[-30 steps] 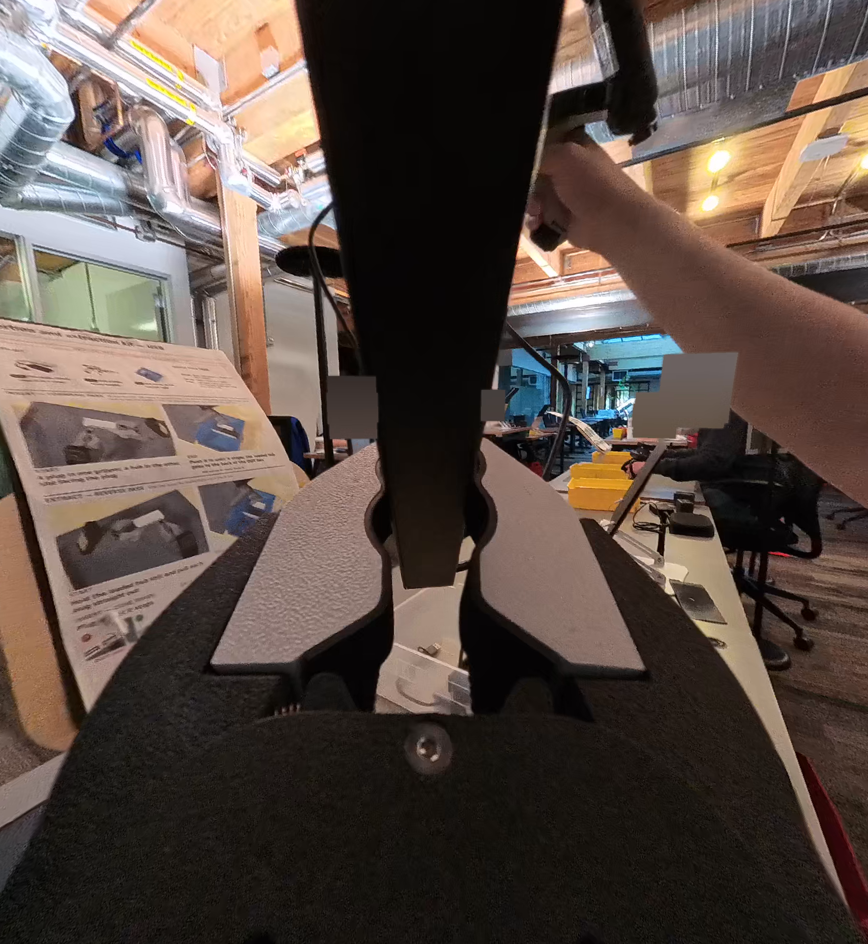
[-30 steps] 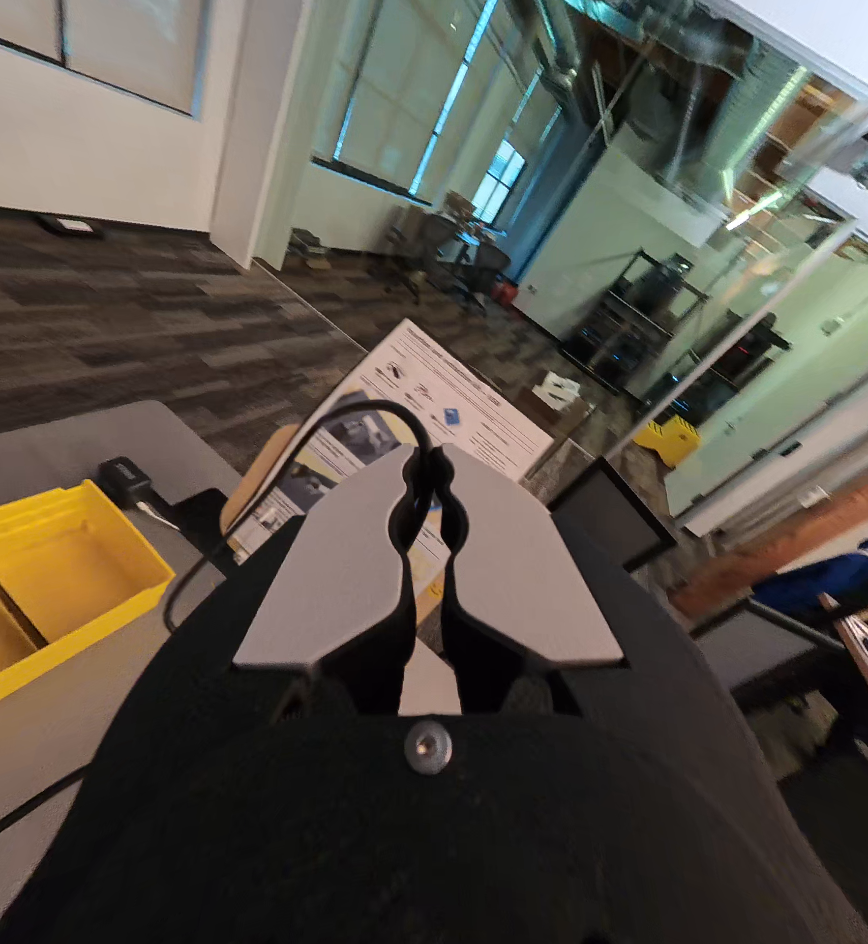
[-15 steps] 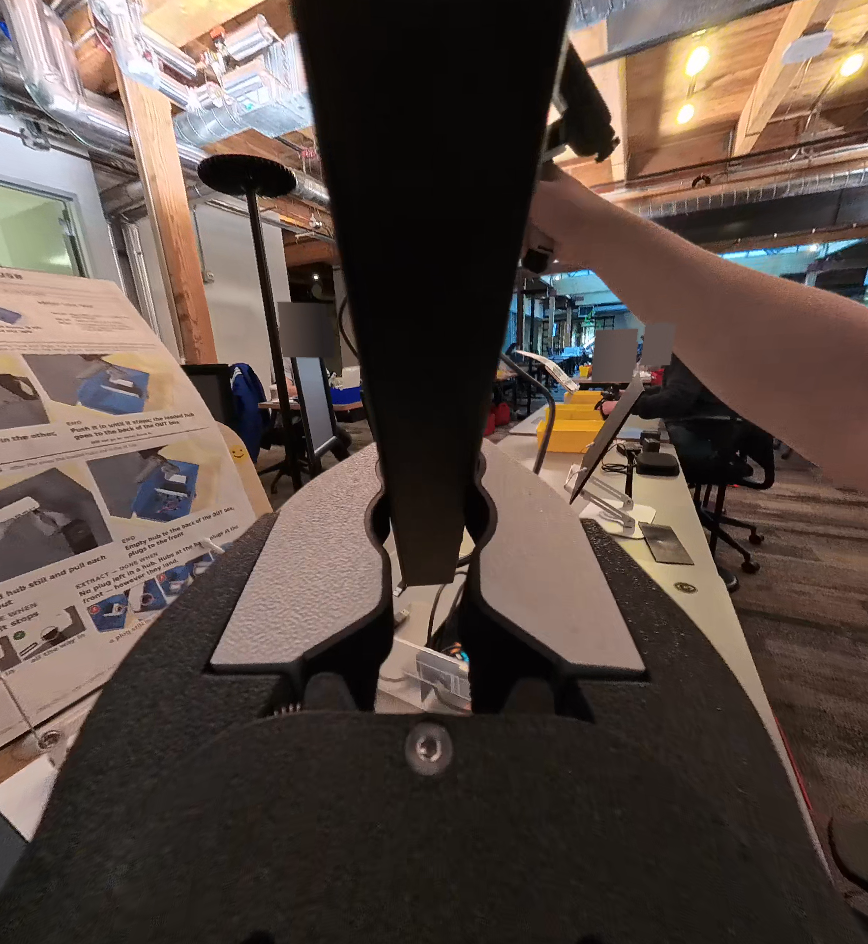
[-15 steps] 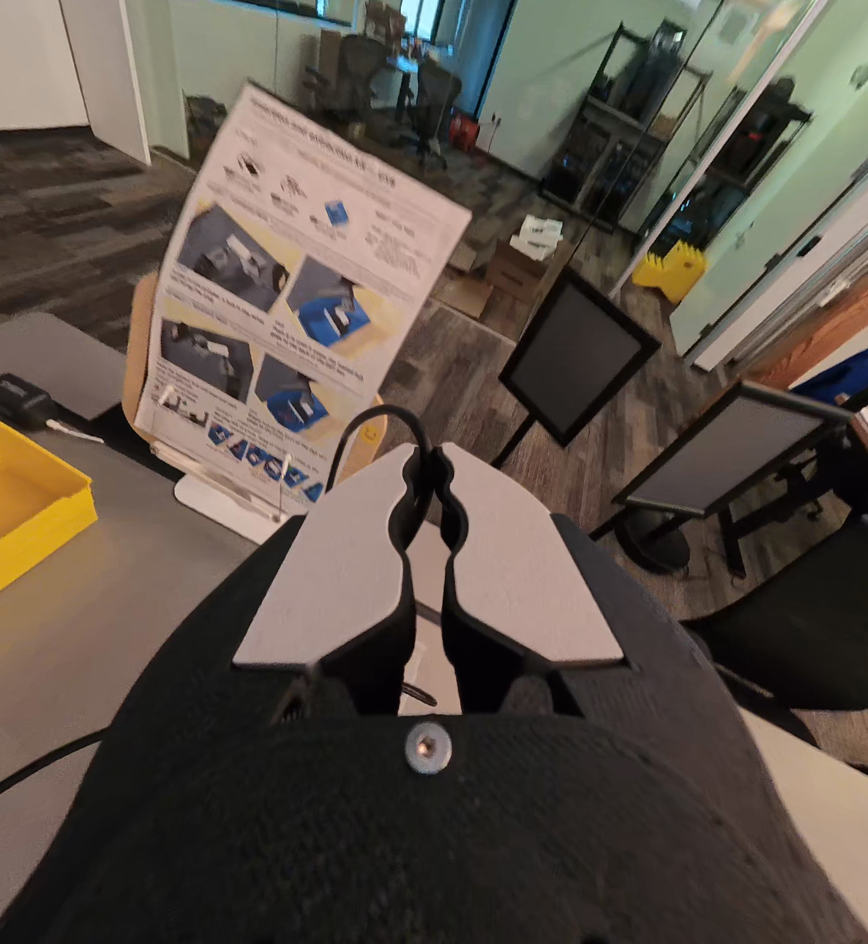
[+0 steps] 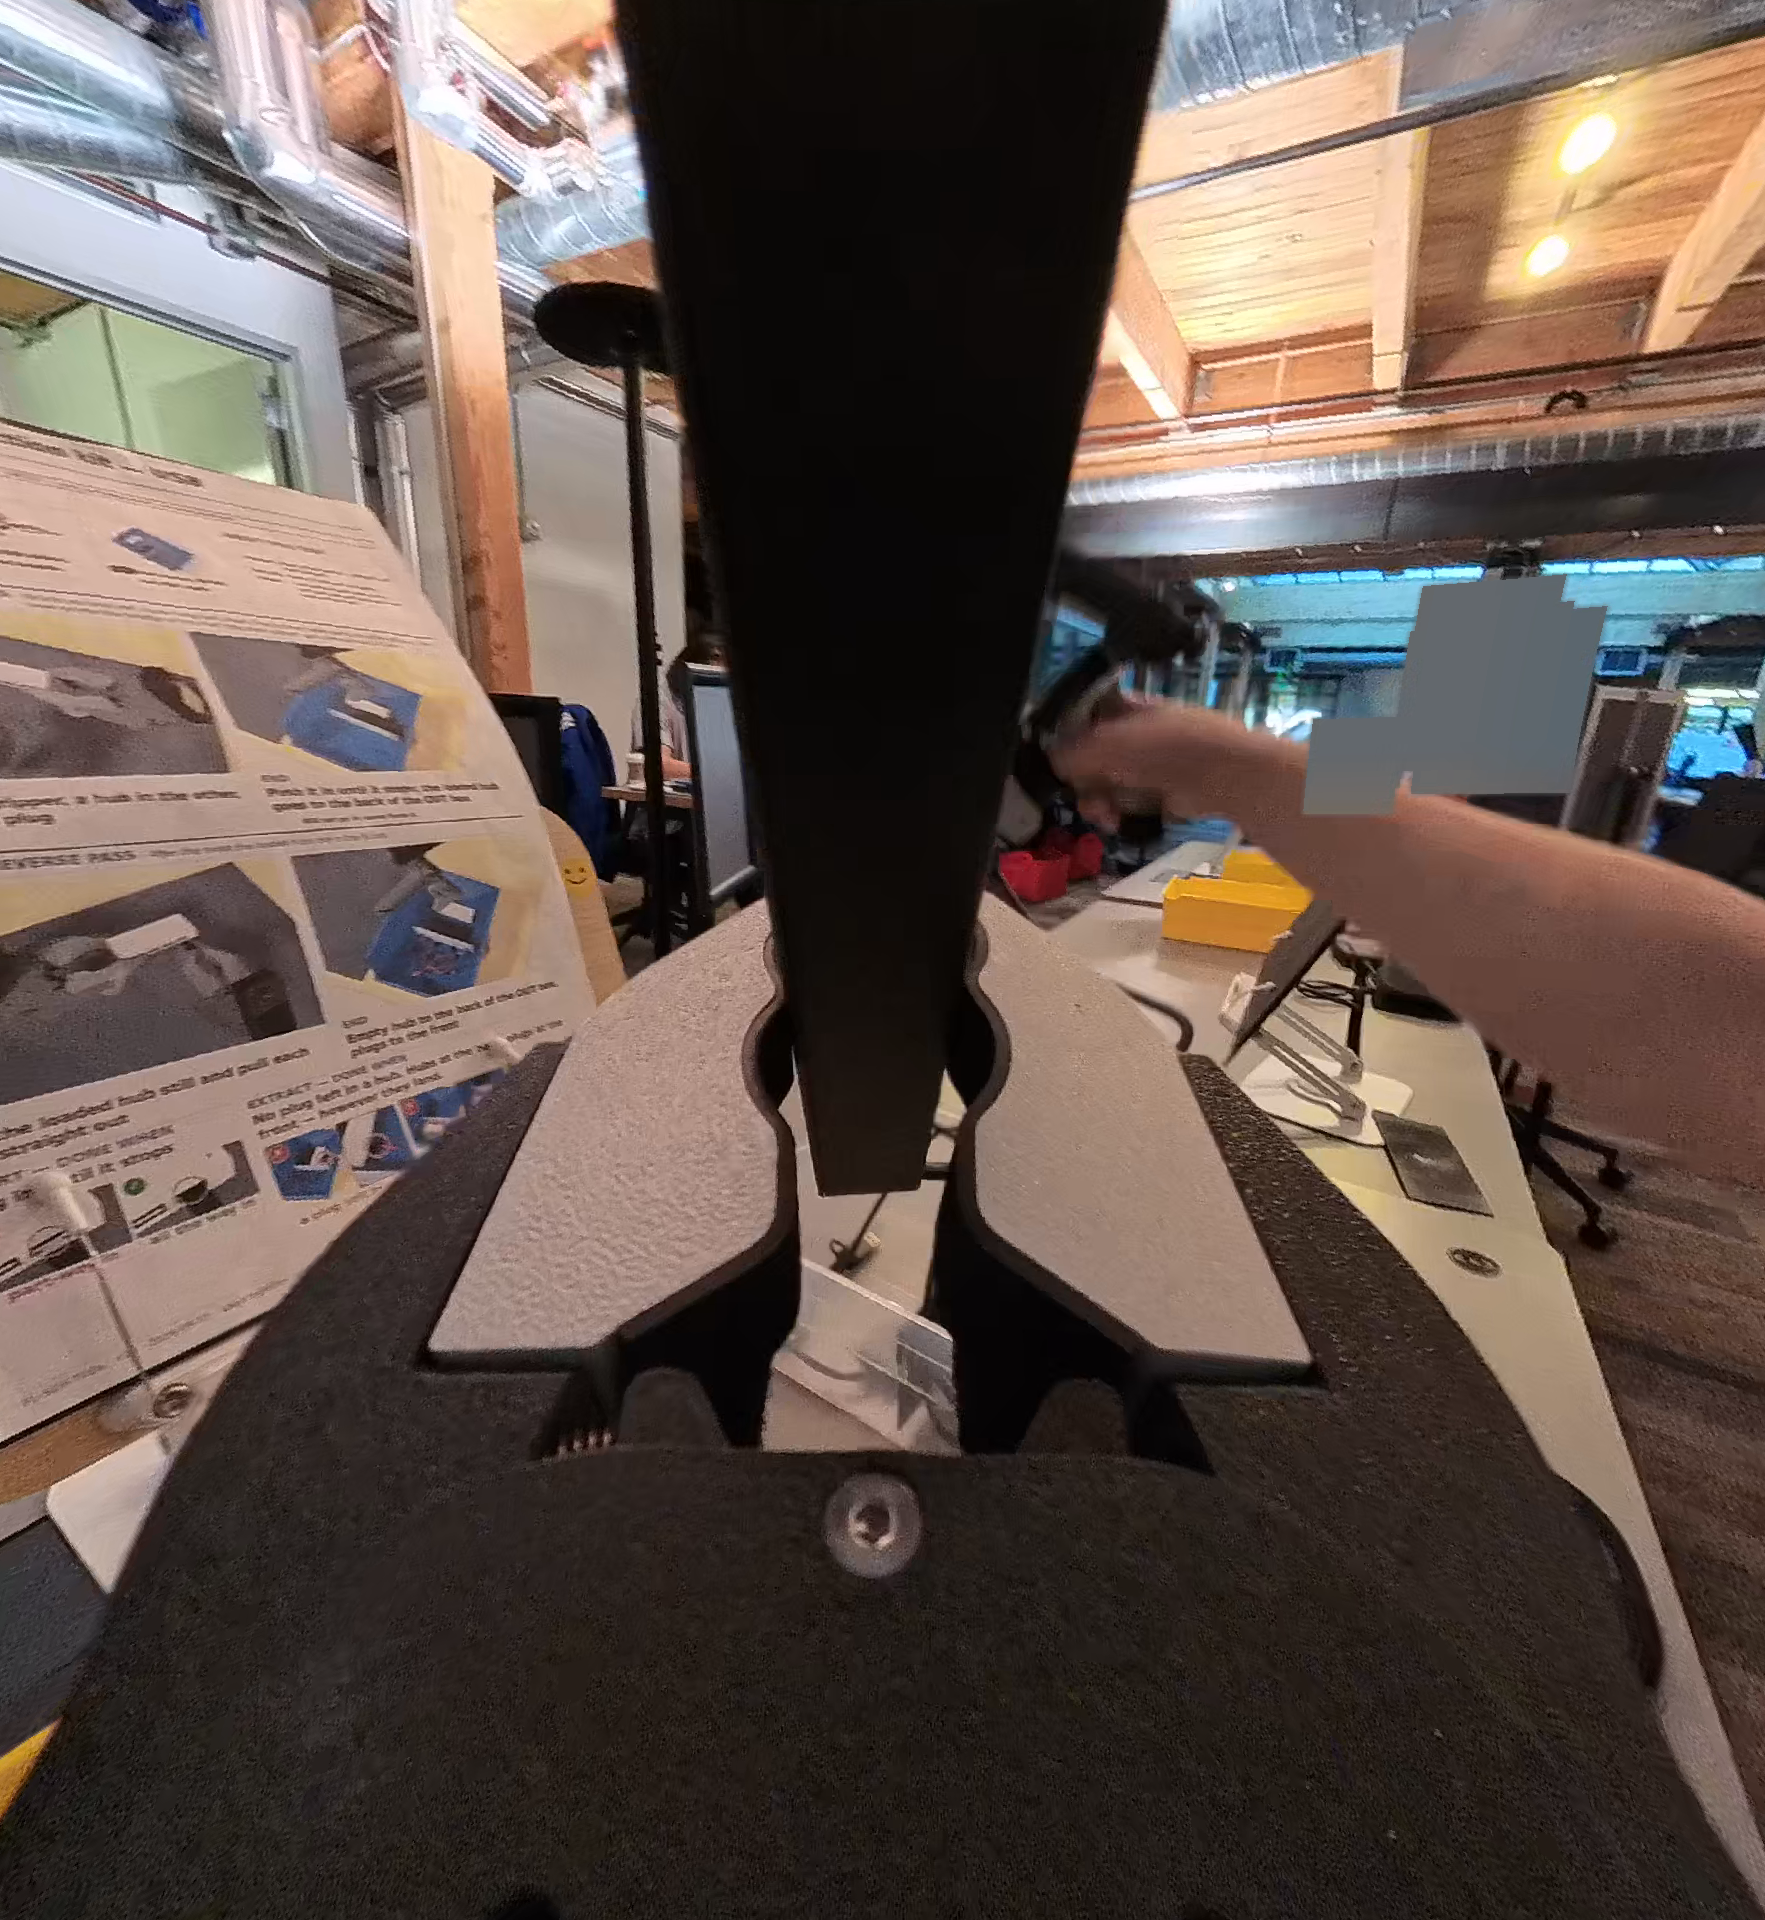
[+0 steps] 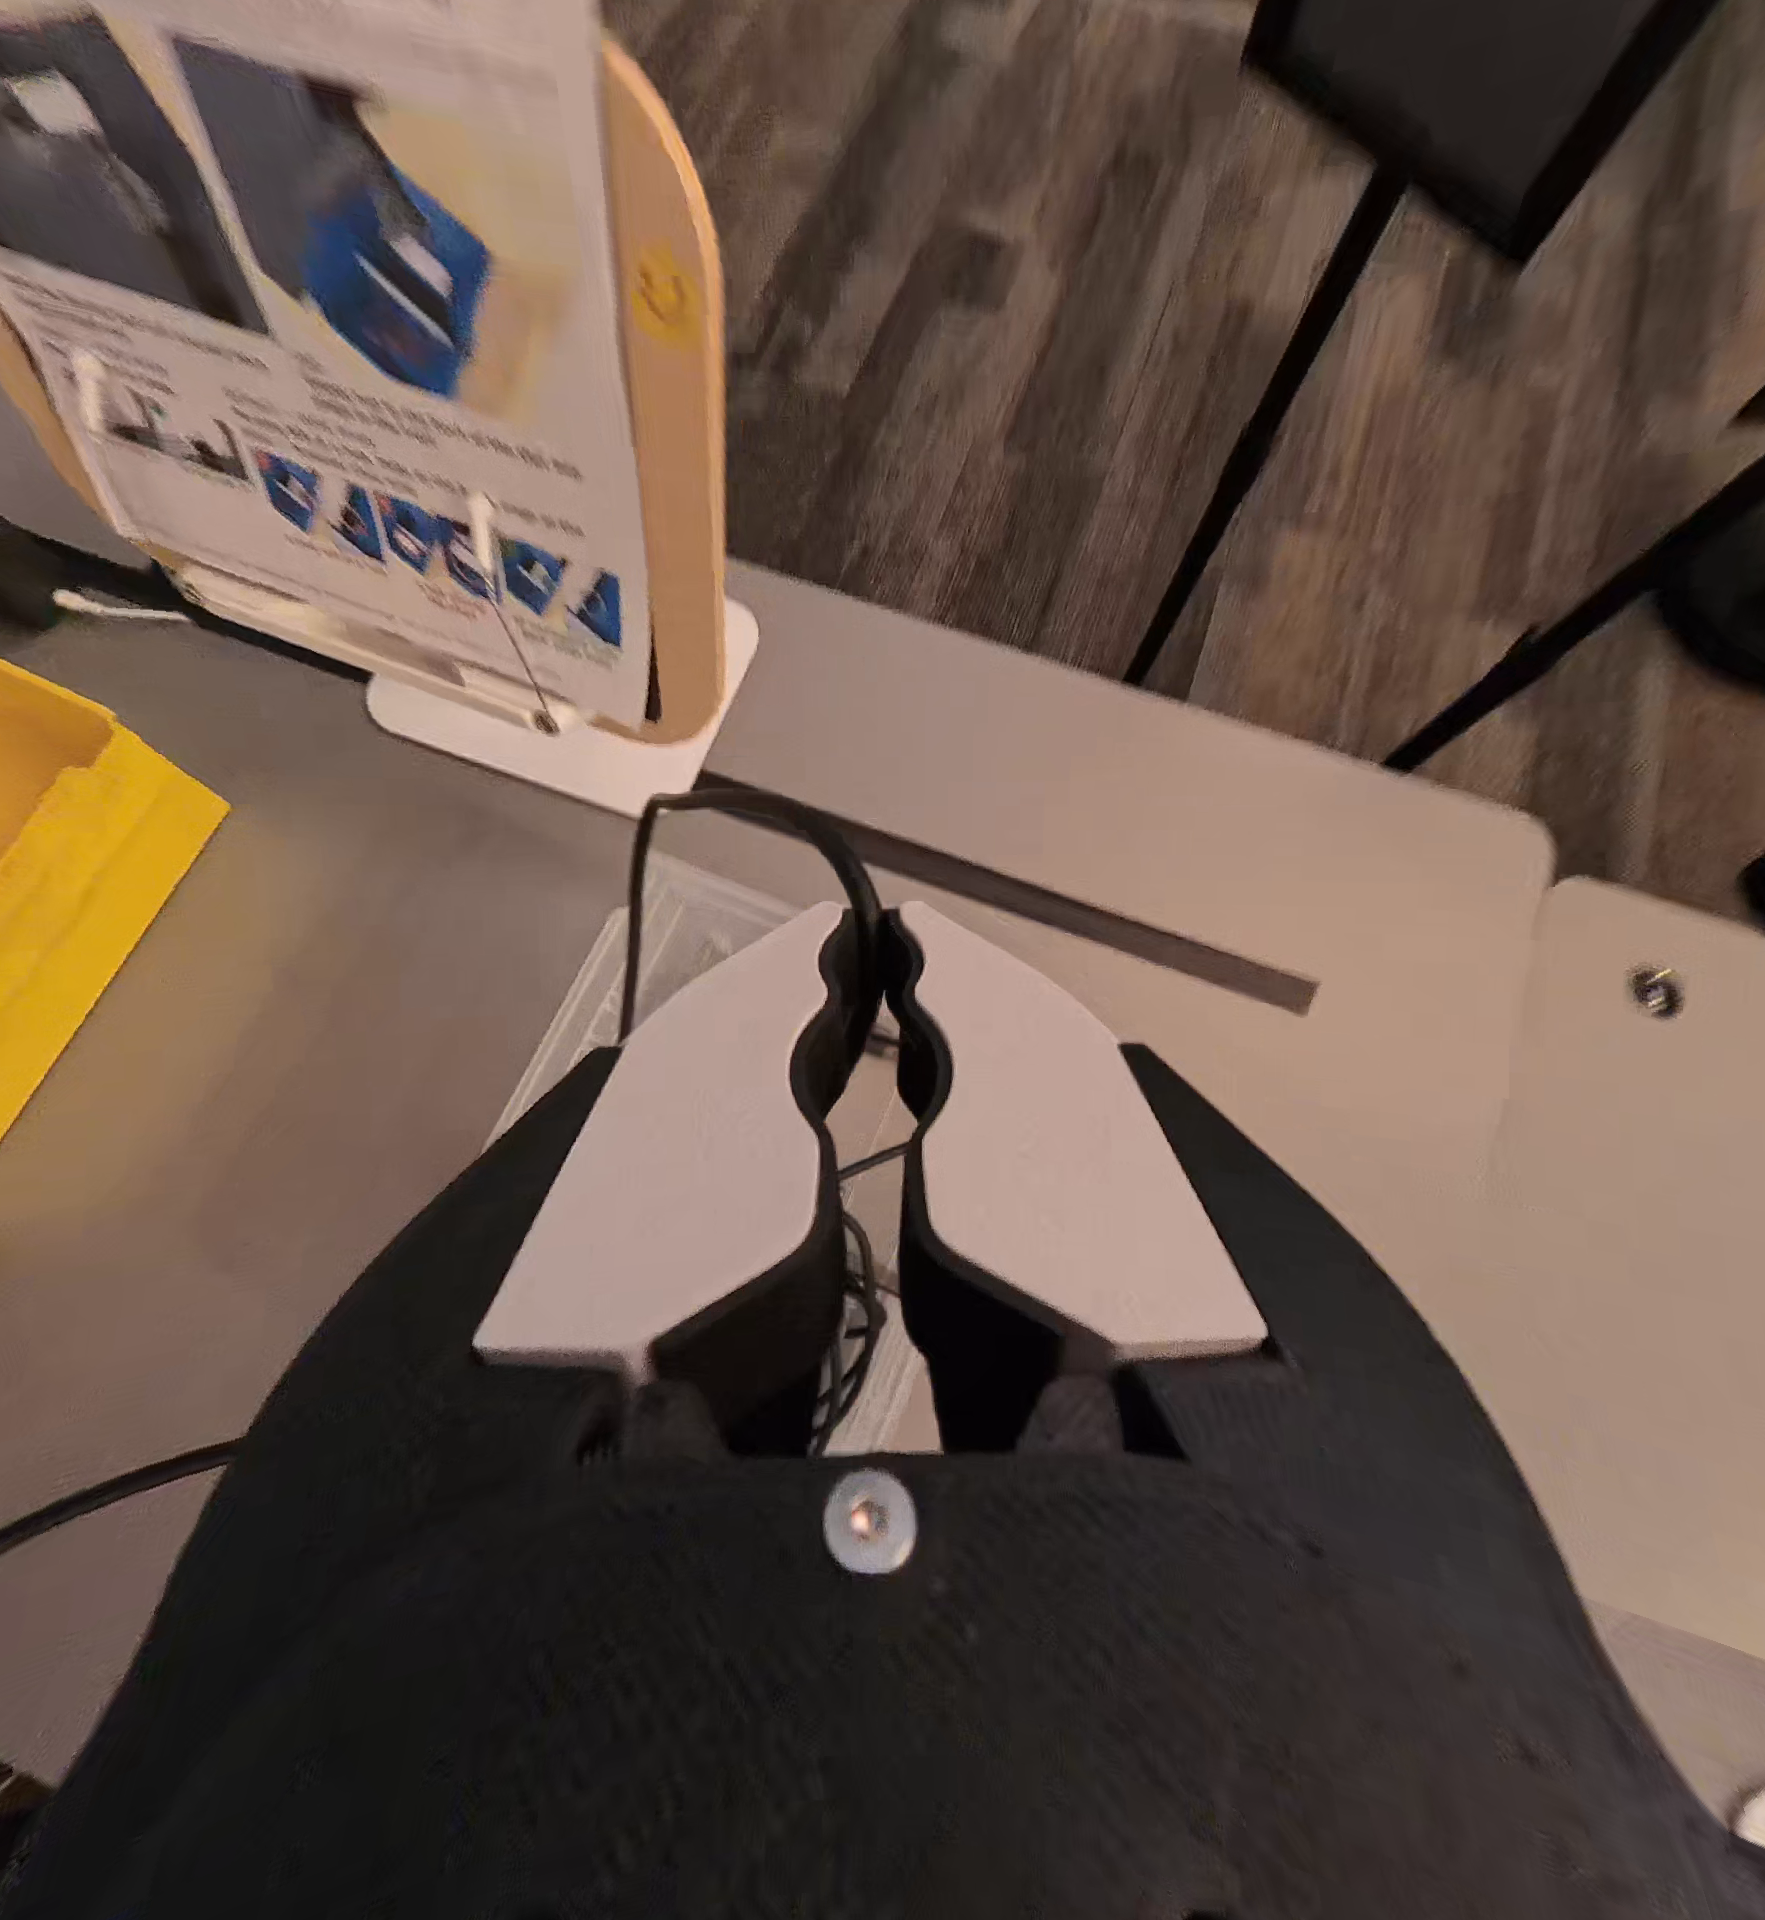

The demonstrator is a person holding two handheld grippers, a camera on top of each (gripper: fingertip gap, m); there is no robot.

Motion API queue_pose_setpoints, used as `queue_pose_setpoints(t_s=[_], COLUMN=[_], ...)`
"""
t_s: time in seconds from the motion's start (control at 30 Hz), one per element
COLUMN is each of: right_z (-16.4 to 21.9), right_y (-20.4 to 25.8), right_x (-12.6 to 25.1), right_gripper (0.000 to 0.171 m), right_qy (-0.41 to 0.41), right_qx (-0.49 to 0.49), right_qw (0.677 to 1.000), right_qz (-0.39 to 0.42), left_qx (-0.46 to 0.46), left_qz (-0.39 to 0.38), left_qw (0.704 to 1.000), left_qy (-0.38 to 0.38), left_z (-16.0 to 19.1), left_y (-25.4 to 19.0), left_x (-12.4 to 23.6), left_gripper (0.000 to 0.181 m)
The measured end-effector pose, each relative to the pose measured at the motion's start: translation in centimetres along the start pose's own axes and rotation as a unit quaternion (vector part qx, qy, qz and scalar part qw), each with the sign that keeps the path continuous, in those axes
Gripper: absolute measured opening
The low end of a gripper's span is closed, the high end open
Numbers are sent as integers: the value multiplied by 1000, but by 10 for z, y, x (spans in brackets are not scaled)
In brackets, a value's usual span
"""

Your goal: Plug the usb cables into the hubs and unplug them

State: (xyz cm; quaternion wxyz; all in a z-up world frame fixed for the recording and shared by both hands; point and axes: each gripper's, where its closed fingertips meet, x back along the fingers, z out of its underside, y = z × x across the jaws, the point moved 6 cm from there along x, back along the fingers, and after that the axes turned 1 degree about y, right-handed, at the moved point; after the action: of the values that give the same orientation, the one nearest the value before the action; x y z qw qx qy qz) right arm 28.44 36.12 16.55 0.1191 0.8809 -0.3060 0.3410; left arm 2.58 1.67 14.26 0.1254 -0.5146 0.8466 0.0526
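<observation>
The left gripper (image 5: pixel 873 1049) has its fingers (image 5: pixel 649 1164) clenched on a long black hub (image 5: pixel 888 520), a flat dark bar that widens from the grip toward 12 o'clock and runs out of the top of the left wrist view. Only its lower end sits between the fingers. Through the gap below it a clear plastic box (image 5: pixel 867 1340) shows on the tabletop (image 5: pixel 1460 1205). At 9 o'clock stands an instruction sheet (image 5: pixel 182 914) on a wooden board, and at 3 o'clock a person's forearm (image 5: pixel 1543 935) reaches across, its hand blurred. Past it, at 2 o'clock, lie yellow bins (image 5: pixel 1231 909) and a small stand with a dark panel.

The right gripper (image 6: pixel 883 956) is closed on a black usb cable (image 6: pixel 743 821). The cable comes out at the fingertips, arcs toward 11 o'clock, then drops back down along the left finger (image 6: pixel 691 1153). Thin wires show in the gap below the grip, but whether the plug itself is held between the fingers cannot be told. Under the tips lies a clear box (image 6: pixel 670 935) on the grey tabletop (image 6: pixel 1117 821). At 10 o'clock is the sheet on its wooden board (image 6: pixel 670 395) with a white base, and at 9 o'clock a yellow bin (image 6: pixel 36 883). Another black cable (image 6: pixel 67 1507) crosses the tabletop at 8 o'clock. The floor (image 6: pixel 1013 343) fills 12 to 2 o'clock.
</observation>
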Motion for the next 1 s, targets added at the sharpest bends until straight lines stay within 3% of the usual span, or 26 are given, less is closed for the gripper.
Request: queue_pose_setpoints(t_s=[0.23, 0.4, 0.5, 0.6, 0.77, 0.83, 1.0], right_z=[63, 77, 83, 98, 152, 159, 165], right_y=[-23, -22, -28, -22, -20, -17, -24], right_x=[-114, -161, -172, -180, -184, -178, -170], right_gripper=[6, 6, 6, 7, 10, 12, 30], right_qy=[14, -16, -23, -11, 85, 71, 101], right_qx=[43, 142, 178, 195, 246, 258, 301], right_qw=[999, 990, 982, 981, 961, 956, 947], right_qz=[-3, 15, 52, -11, -93, -117, -48], left_qx=[-14, -27, -37, -50, -69, -83, -134], left_qz=[-60, -89, -101, -96, -77, -74, -53], left_qw=[997, 995, 994, 994, 994, 993, 982], left_qy=[-46, -42, -35, -8, 26, 32, 124], left_z=[-4, 1, 4, 10, 21, 22, 23], left_y=[11, 18, 18, 18, 13, 12, 14], left_x=[5, -1, -5, -12, -30, -41, -99], left_gripper=[25, 25, 25, 25, 25, 25, 26])
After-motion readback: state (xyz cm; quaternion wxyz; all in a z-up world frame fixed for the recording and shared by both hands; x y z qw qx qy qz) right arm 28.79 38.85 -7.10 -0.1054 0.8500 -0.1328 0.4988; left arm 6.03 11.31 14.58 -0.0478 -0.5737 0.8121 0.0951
